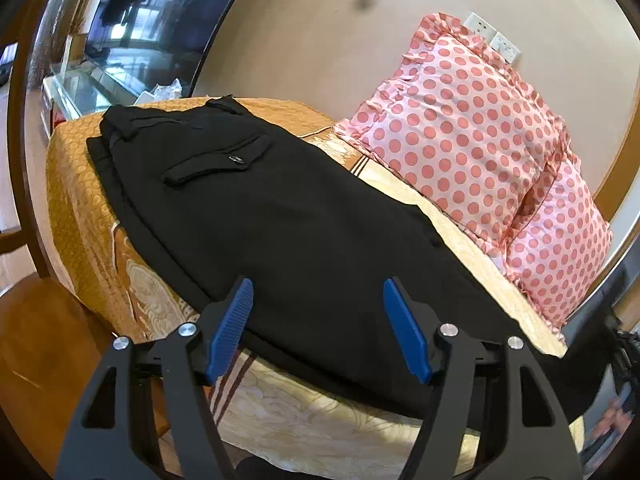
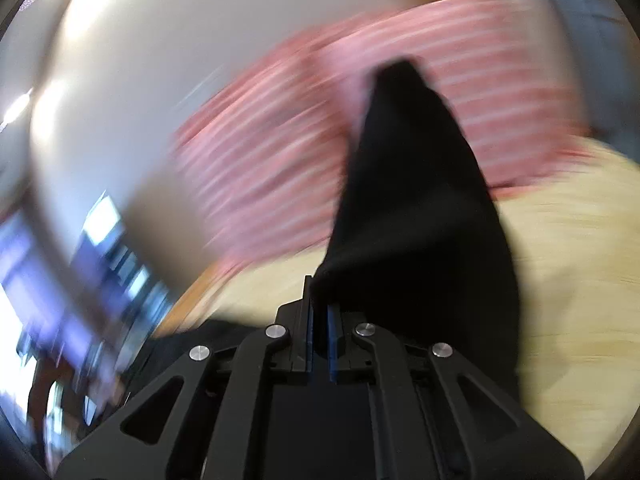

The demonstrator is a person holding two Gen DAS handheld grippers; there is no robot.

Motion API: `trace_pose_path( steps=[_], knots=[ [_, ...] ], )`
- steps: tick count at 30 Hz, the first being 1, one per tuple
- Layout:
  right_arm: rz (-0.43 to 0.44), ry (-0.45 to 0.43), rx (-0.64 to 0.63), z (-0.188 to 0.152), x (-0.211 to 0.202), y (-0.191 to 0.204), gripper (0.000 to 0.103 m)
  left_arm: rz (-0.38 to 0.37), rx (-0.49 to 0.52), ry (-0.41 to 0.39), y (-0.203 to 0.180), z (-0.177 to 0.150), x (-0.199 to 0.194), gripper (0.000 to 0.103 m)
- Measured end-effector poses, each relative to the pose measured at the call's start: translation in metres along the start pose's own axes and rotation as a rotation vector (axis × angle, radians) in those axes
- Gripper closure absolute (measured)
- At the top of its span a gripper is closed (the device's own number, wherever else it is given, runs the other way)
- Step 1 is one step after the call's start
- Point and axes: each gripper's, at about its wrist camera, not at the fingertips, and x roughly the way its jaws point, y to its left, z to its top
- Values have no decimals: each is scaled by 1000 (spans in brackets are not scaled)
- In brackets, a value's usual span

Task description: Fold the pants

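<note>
Black pants (image 1: 256,208) lie along the bed, folded lengthwise, waistband and a buttoned back pocket (image 1: 224,160) at the far left end. My left gripper (image 1: 318,300) is open, its blue pads just above the leg part, holding nothing. My right gripper (image 2: 320,304) is shut on the black pants (image 2: 416,216); the pinched cloth is lifted and hangs in front of the camera. The right wrist view is strongly blurred. The leg end runs off to the right in the left wrist view, toward the other gripper (image 1: 624,360) at the edge.
The bed (image 1: 80,208) has a golden-yellow patterned cover. Two pink polka-dot pillows (image 1: 460,128) lean on the wall at the far right. A dark TV screen (image 1: 160,12) and a glass stand are at the far left. A wooden chair (image 1: 36,340) stands close at the bed's near left.
</note>
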Motion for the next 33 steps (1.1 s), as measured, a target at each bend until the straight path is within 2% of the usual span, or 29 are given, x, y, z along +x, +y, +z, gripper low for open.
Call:
trace_pose_path(
  steps=[2, 5, 6, 10, 12, 14, 15, 17, 19, 20, 21, 22, 23, 25, 26, 30, 33],
  knots=[
    [91, 171, -123, -31, 49, 43, 98, -32, -33, 3, 5, 1, -6, 36],
    [99, 369, -219, -81, 101, 69, 98, -47, -68, 15, 18, 3, -19, 36],
    [112, 388, -205, -87, 107, 70, 98, -49, -72, 19, 21, 3, -21, 37],
    [113, 325, -196, -81, 102, 80, 97, -87, -93, 42, 35, 4, -28, 37],
    [105, 332, -235, -89, 105, 93, 95, -90, -84, 43, 35, 4, -27, 37],
    [111, 417, -365, -107, 115, 113, 83, -100, -78, 56, 34, 5, -24, 37],
    [114, 468, -447, -121, 117, 122, 68, -122, -85, 70, 35, 5, -22, 37],
    [148, 454, -527, -131, 108, 135, 48, -158, -97, 91, 34, 4, -20, 37],
    [224, 443, -519, -126, 104, 141, 47, -171, -94, 96, 33, 4, -20, 37],
    [254, 424, -498, -120, 103, 143, 42, -174, -90, 92, 32, 5, -21, 37],
    [265, 405, -482, -116, 102, 143, 32, -176, -91, 87, 33, 5, -22, 37],
    [266, 386, -463, -114, 103, 143, 29, -178, -95, 84, 33, 6, -23, 37],
    [258, 388, -438, -113, 109, 140, 28, -177, -105, 84, 34, 7, -23, 37],
    [245, 517, -408, -124, 132, 135, 27, -177, -144, 87, 40, 11, -21, 37],
    [255, 474, -422, -126, 128, 133, 25, -175, -172, 89, 45, 12, -20, 37],
    [264, 476, -430, -129, 128, 132, 24, -149, -293, 72, 69, 24, -14, 37],
    [287, 478, -389, -126, 132, 128, 24, -142, -331, 67, 78, 34, -8, 37]
  ],
)
